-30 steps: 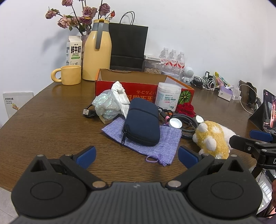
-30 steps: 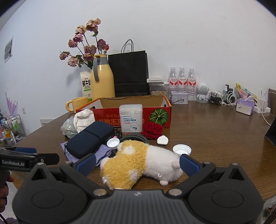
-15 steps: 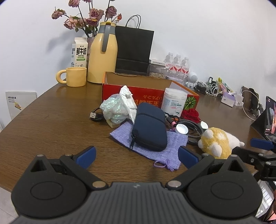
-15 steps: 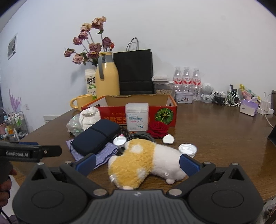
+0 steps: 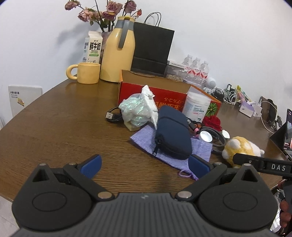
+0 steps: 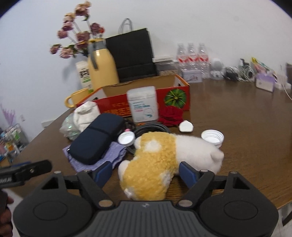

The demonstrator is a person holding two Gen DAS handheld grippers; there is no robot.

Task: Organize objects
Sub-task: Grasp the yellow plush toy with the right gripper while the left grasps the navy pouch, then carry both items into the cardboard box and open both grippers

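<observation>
Right now the right gripper (image 6: pixel 145 171) is closing its jaws around the yellow-and-white plush toy (image 6: pixel 164 160), which lies on the tabletop (image 6: pixel 246 124) between them. Meanwhile the left gripper (image 5: pixel 145 164) hovers with jaws apart and empty, just short of the navy zip case (image 5: pixel 172 133) on the purple pouch (image 5: pixel 146 140).

My left view is sharp and evenly lit, with soft shadows of the flowers (image 5: pixel 102 13) thrown leftward on the white wall (image 5: pixel 219 32); my right view is smeared by motion blur, worst on the plush toy (image 6: pixel 164 160). Both bend at the edges, with dark corners; the table (image 5: pixel 54 127) shows a faint sheen.
</observation>
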